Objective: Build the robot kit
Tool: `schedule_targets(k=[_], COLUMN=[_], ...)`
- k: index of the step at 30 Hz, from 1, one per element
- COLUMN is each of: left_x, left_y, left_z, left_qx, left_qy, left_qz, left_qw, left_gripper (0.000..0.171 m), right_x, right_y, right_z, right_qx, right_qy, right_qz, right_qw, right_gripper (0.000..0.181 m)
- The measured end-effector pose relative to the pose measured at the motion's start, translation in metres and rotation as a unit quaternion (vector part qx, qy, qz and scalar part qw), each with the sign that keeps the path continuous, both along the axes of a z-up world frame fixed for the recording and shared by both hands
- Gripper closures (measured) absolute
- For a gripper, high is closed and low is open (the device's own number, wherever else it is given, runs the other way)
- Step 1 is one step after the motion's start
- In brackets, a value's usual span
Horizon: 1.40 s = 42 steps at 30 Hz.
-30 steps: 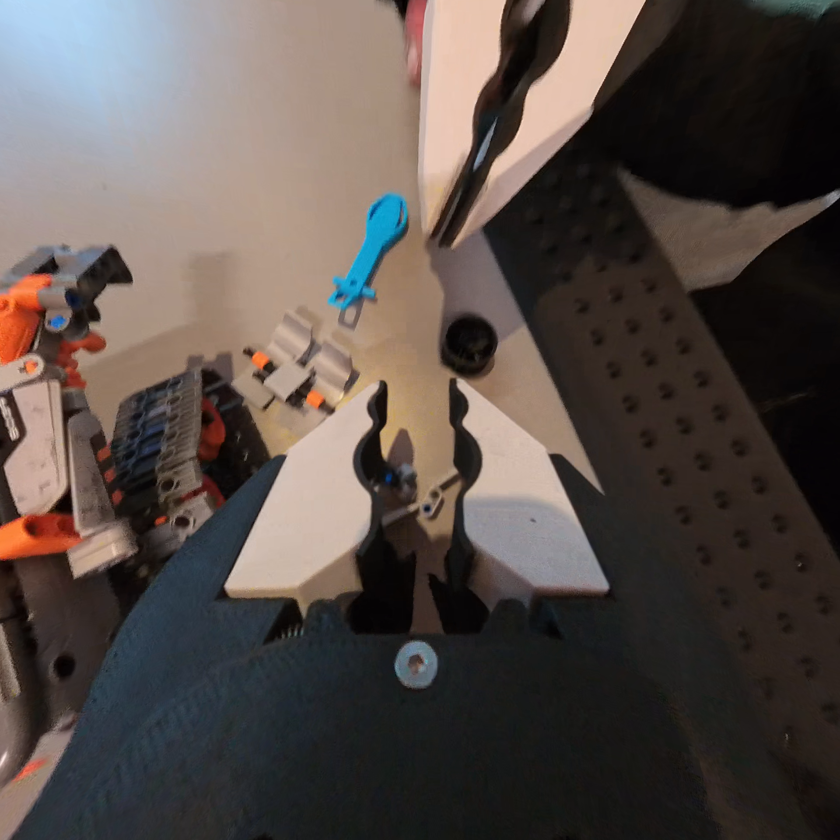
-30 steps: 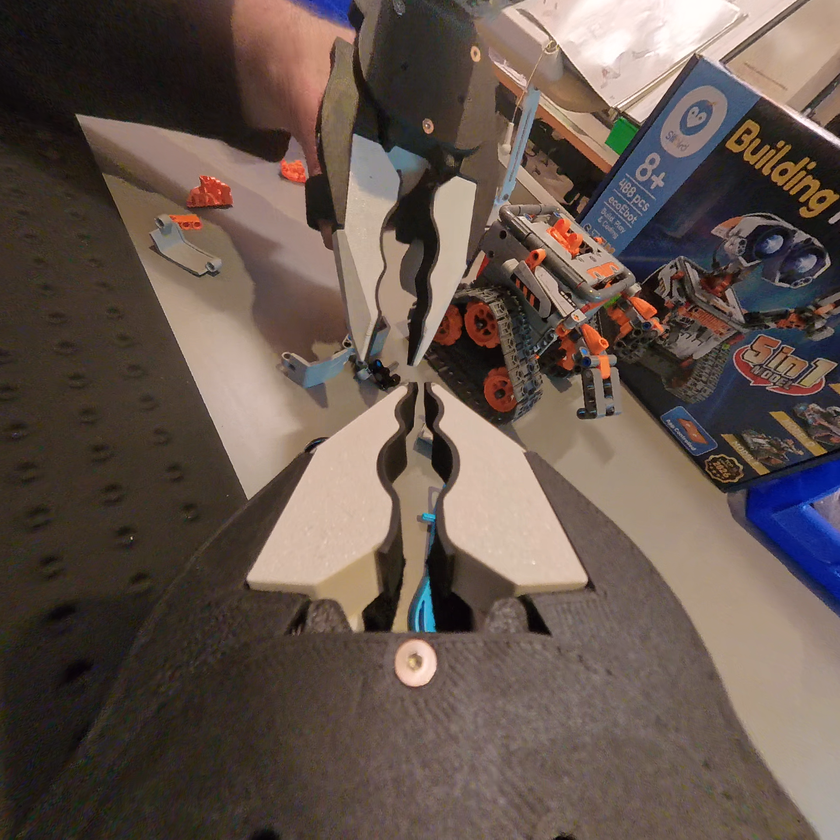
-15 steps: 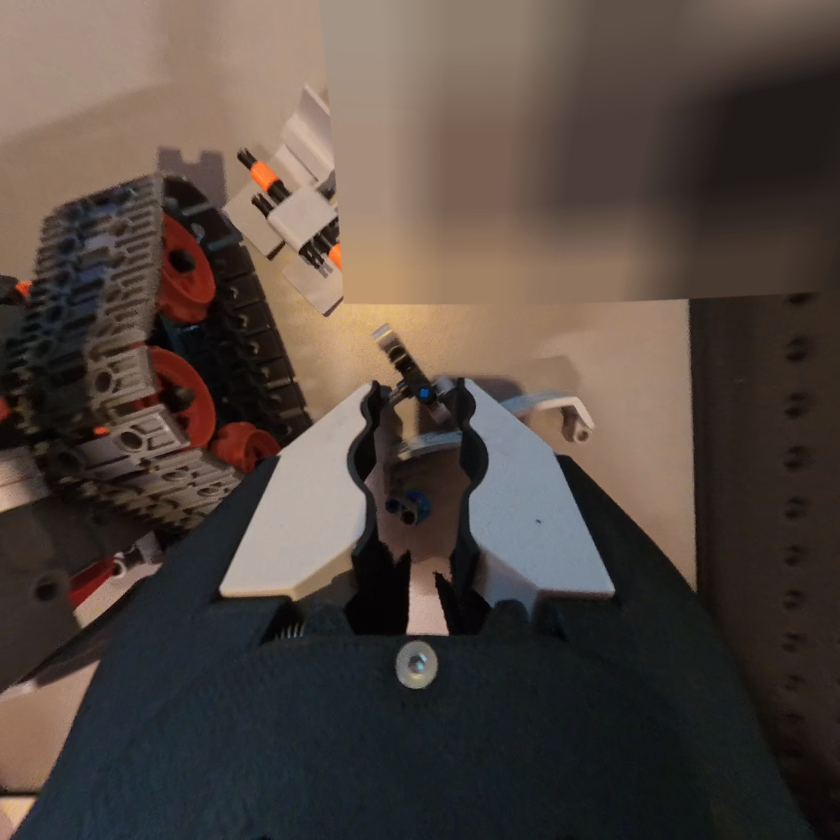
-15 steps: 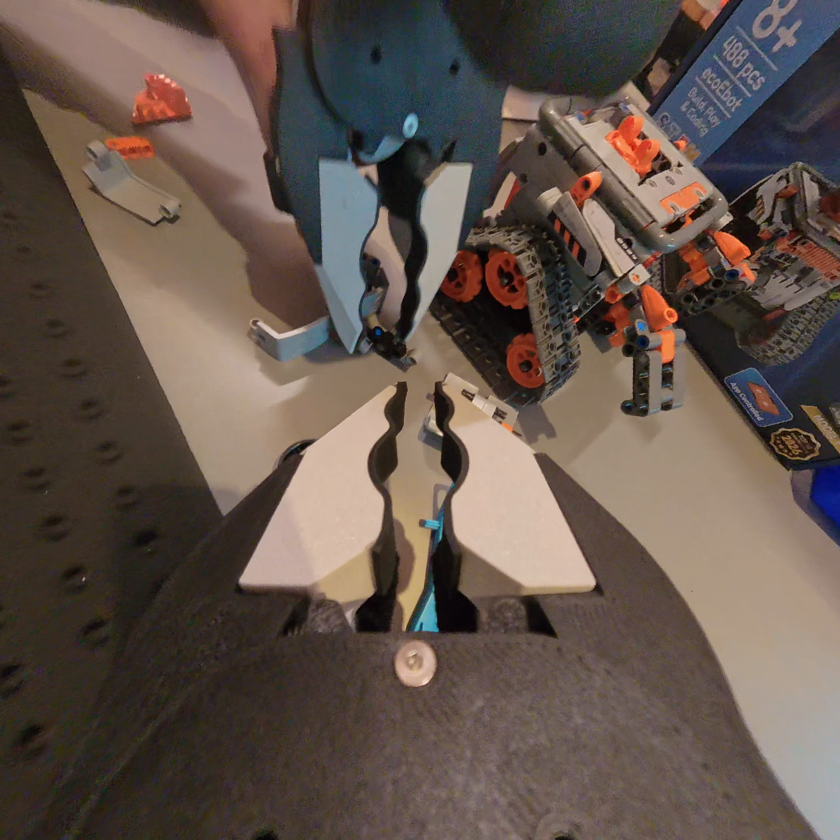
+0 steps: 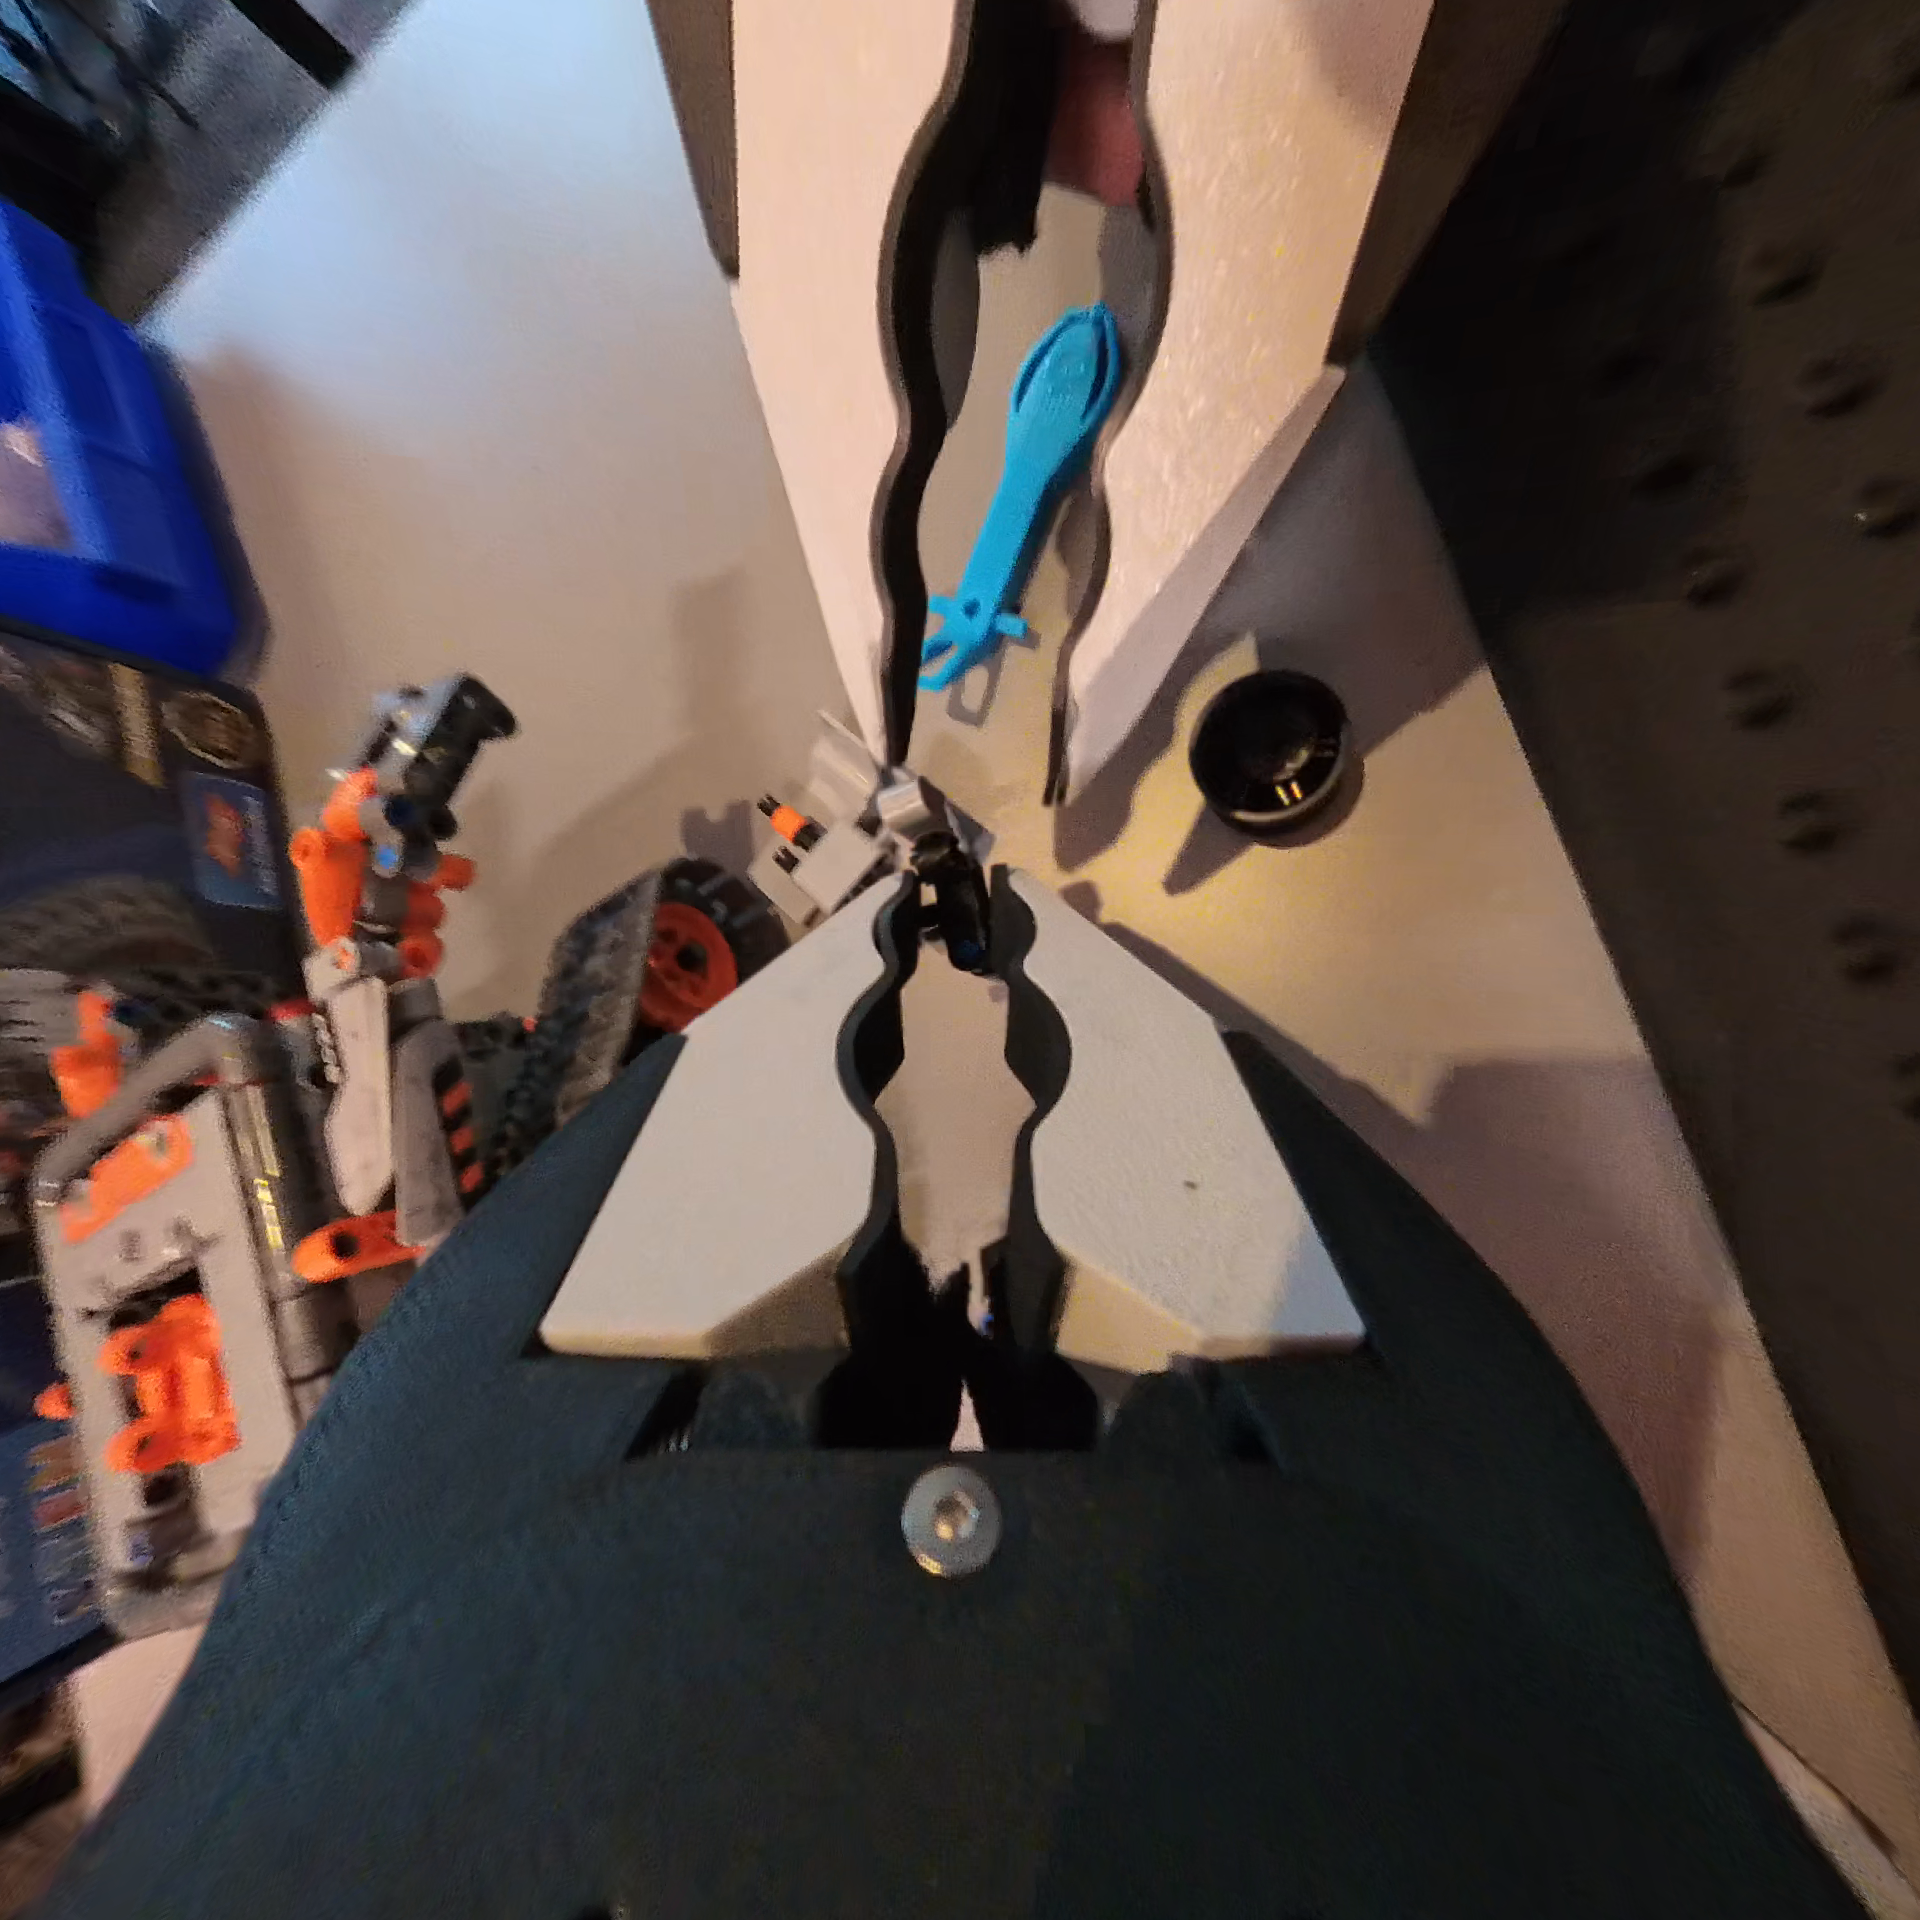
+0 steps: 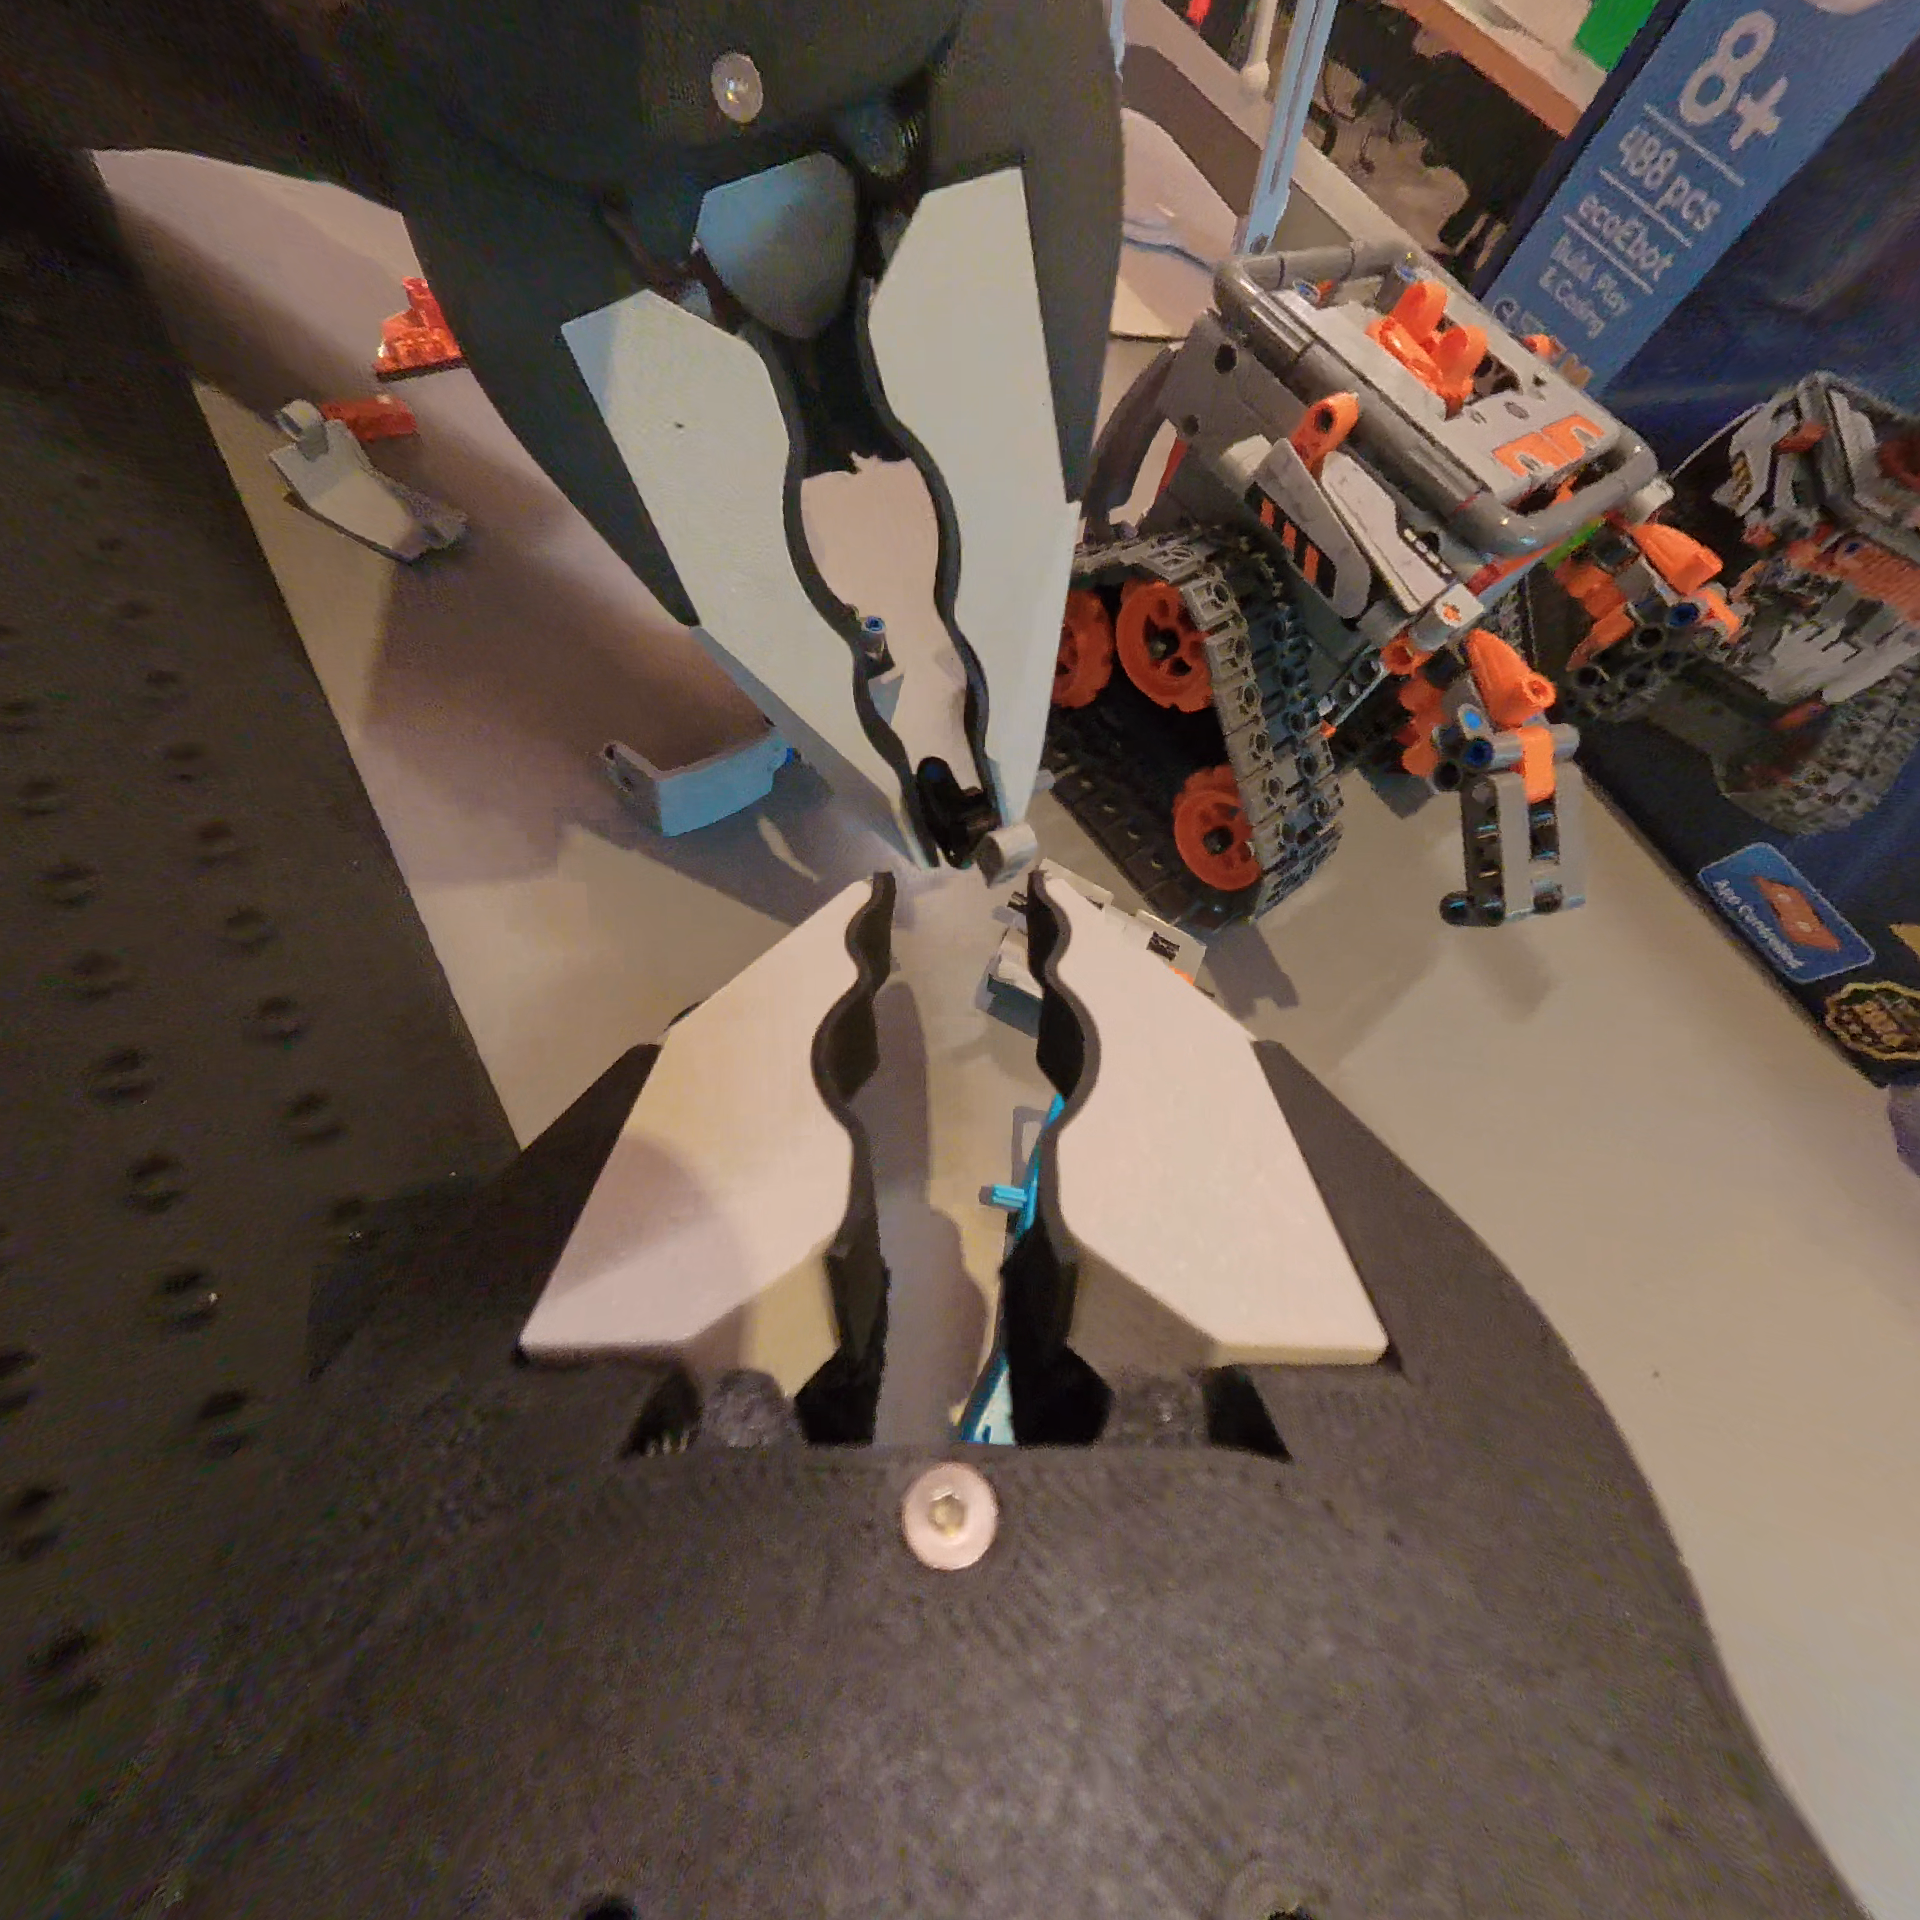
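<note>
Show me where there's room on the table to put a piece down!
Bare tabletop lies right of the right tool, before the tracked toy robot. Another patch lies between the grey panel and grey bracket. It's crowded where both tools' tips meet.

A grey, black and orange tracked toy robot (image 6: 1340, 582) stands beside a blue printed box (image 6: 1704, 249). A bright blue plastic tool (image 5: 1029, 488) and black wheel (image 5: 1268, 748) lie on the off-white table (image 5: 468, 416), beside a dotted black mat (image 6: 177, 987).
</note>
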<state>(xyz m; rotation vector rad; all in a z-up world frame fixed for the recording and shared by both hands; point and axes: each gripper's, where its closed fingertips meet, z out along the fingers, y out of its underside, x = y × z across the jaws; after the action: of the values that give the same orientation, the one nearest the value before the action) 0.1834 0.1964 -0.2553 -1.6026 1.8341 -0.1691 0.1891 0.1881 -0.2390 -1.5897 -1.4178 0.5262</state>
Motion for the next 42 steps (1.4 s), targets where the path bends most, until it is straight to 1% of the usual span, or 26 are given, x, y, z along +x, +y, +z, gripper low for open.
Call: schedule_targets(k=[4, 7, 8, 11, 13, 15, 17, 20, 22, 23, 26, 29, 32, 33, 34, 37, 38, 40, 42], left_x=[0.010, 0.012, 0.013, 0.014, 0.016, 0.016, 0.012, 0.011, 0.012, 0.013, 0.017, 0.022, 0.025, 0.024, 0.023, 0.020, 0.020, 0.021, 0.022], left_y=[-0.009, -0.008, -0.008, -0.005, -0.005, -0.004, 0.002, 0.005, 0.007, 0.006, 0.001, -0.010, -0.020, -0.022, -0.021, -0.017, -0.017, -0.015, -0.012], left_z=[0.009, 0.015, 0.016, 0.021, 0.028, 0.036, 0.039, 0.048, 0.050, 0.053, 0.062, 0.065, 0.072, 0.078, 0.083, 0.081, 0.081, 0.079, 0.079], left_qx=[0.051, 0.109, 0.120, 0.137, 0.139, 0.146, 0.154, 0.161, 0.131, 0.104, -0.007, -0.142, -0.240, -0.256, -0.251, -0.172, -0.144, -0.089, -0.029], left_qy=[-0.016, -0.009, -0.007, -0.021, -0.044, -0.062, -0.054, -0.084, -0.105, -0.128, -0.206, -0.263, -0.310, -0.329, -0.343, -0.325, -0.317, -0.295, -0.281], left_qz=[-0.048, -0.063, -0.066, -0.063, -0.066, -0.064, -0.049, -0.042, -0.028, -0.026, -0.021, -0.030, -0.051, -0.060, -0.063, -0.069, -0.070, -0.068, -0.061], left_qw=[0.997, 0.992, 0.991, 0.988, 0.987, 0.985, 0.985, 0.982, 0.985, 0.986, 0.978, 0.954, 0.918, 0.907, 0.903, 0.927, 0.935, 0.949, 0.957], left_gripper=[0.161, 0.161, 0.161, 0.160, 0.152, 0.149, 0.144, 0.143, 0.140, 0.140, 0.138, 0.141, 0.148, 0.152, 0.153, 0.157, 0.155, 0.146, 0.142], right_x=[0.001, 0.000, 0.000, 0.000, 0.002, 0.005, 0.007, 0.012, 0.014, 0.015, 0.017, 0.015, 0.013, 0.012, 0.011, 0.012, 0.013, 0.016, 0.019], right_y=[0.004, -0.001, -0.002, -0.002, 0.001, 0.004, 0.004, 0.009, 0.007, 0.006, 0.003, -0.007, -0.014, -0.015, -0.015, -0.013, -0.012, -0.008, -0.006], right_z=[0.003, 0.010, 0.011, 0.015, 0.020, 0.025, 0.030, 0.037, 0.047, 0.051, 0.057, 0.069, 0.074, 0.073, 0.072, 0.071, 0.072, 0.074, 0.077], right_qx=[0.038, 0.064, 0.074, 0.110, 0.140, 0.164, 0.175, 0.189, 0.200, 0.203, 0.207, 0.238, 0.265, 0.267, 0.267, 0.257, 0.250, 0.243, 0.229], right_qy=[-0.007, 0.000, -0.001, -0.007, -0.013, -0.010, -0.002, 0.012, 0.037, 0.047, 0.071, 0.097, 0.100, 0.098, 0.096, 0.099, 0.105, 0.113, 0.128], right_qz=[-0.014, 0.000, 0.003, -0.002, -0.015, -0.029, -0.034, -0.052, -0.053, -0.053, -0.045, -0.025, -0.013, -0.012, -0.011, -0.012, -0.015, -0.026, -0.035], right_qw=[0.999, 0.998, 0.997, 0.994, 0.990, 0.986, 0.984, 0.980, 0.978, 0.977, 0.975, 0.966, 0.959, 0.959, 0.959, 0.961, 0.963, 0.963, 0.964], right_gripper=[0.158, 0.171, 0.172, 0.175, 0.176, 0.177, 0.177, 0.177, 0.177, 0.176, 0.177, 0.177, 0.177, 0.177, 0.177, 0.177, 0.177, 0.177, 0.177])
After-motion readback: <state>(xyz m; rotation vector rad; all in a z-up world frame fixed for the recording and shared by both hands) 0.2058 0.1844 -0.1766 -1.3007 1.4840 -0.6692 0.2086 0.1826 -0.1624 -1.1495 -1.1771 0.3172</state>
